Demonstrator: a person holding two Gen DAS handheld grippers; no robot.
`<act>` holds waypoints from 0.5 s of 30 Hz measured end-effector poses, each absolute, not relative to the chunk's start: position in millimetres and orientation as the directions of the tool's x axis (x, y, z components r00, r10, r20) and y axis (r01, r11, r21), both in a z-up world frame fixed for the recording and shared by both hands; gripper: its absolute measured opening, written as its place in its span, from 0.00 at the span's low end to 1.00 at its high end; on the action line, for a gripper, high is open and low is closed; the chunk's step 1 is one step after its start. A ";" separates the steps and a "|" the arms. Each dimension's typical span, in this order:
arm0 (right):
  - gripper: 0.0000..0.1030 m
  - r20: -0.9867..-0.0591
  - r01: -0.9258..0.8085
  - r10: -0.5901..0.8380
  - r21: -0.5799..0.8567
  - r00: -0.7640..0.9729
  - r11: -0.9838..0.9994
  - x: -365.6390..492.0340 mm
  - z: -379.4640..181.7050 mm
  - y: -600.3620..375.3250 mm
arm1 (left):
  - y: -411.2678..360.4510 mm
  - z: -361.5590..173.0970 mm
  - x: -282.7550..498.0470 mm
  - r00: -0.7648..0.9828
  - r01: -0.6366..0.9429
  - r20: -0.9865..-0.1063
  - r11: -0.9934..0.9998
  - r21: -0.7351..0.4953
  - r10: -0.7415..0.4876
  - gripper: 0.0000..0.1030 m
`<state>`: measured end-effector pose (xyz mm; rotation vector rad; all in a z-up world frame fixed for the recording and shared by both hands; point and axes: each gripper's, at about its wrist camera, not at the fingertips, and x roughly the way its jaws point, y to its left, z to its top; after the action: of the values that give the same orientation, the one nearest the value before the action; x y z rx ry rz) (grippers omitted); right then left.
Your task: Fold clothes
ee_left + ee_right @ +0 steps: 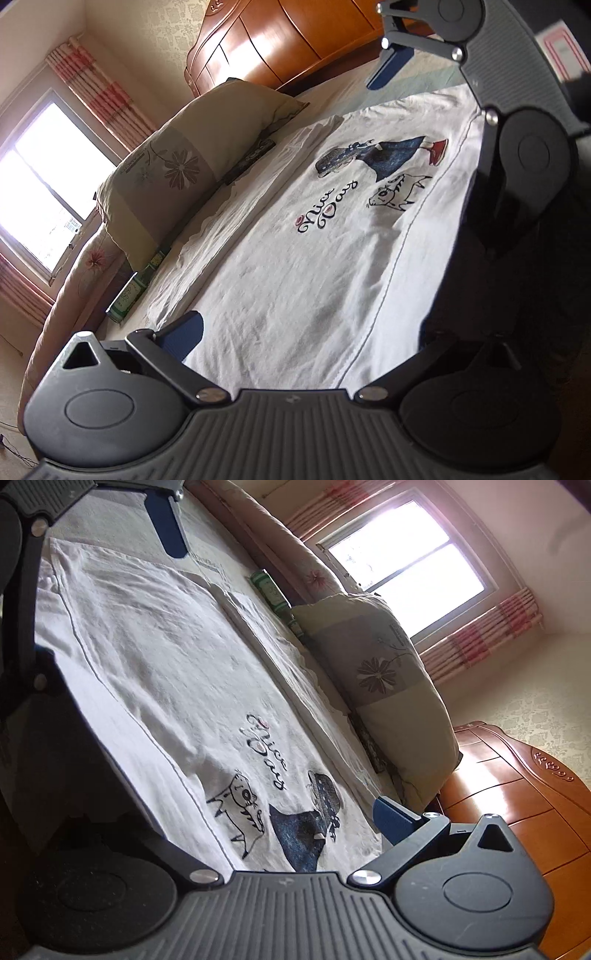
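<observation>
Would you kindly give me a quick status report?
Both grippers open: left gripper, right gripper. White T-shirt spread flat, print up, unfolded. Pillow beside it, clear.

Shirt (295, 258) white, thin dark seam lines, blue girl picture, black-line cat, black curly words. Pillow (166, 177) pale green, grey band, brown flower. Curtains (480, 635) red and white stripes. Headboard (280, 40) shiny orange-brown wood.

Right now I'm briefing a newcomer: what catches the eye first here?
The white T-shirt spread flat on the bed, its cartoon print near the headboard end. Beyond it, a floral pillow lies along the far side, and a bright window glares behind.
</observation>
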<state>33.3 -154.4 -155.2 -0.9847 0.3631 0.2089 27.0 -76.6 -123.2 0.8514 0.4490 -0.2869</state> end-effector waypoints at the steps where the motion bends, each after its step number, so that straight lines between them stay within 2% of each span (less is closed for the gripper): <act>1: 1.00 -0.391 -0.322 -0.019 -0.783 0.920 0.532 35.5 -155.7 -162.8 | -74.4 -126.0 26.4 0.872 0.412 -0.486 0.619 0.669 -0.055 1.00; 5: 1.00 -0.388 -0.294 -0.103 -0.823 0.916 0.487 40.5 -159.5 -192.0 | -69.9 -126.2 26.1 0.885 0.386 -0.464 0.603 0.698 -0.030 1.00; 11: 1.00 -0.378 -0.306 -0.060 -0.824 0.924 0.476 37.0 -163.1 -183.2 | -100.0 -133.2 29.3 0.912 0.363 -0.410 0.516 0.776 -0.026 0.99; 15: 1.00 -0.357 -0.289 -0.063 -0.836 0.932 0.467 36.7 -164.9 -182.6 | -92.9 -134.7 30.1 0.918 0.341 -0.397 0.487 0.804 0.012 1.00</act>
<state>36.7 -182.6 -164.9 -1.0820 0.3638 0.1420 30.1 -92.9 -134.7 1.0494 0.3748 -0.2059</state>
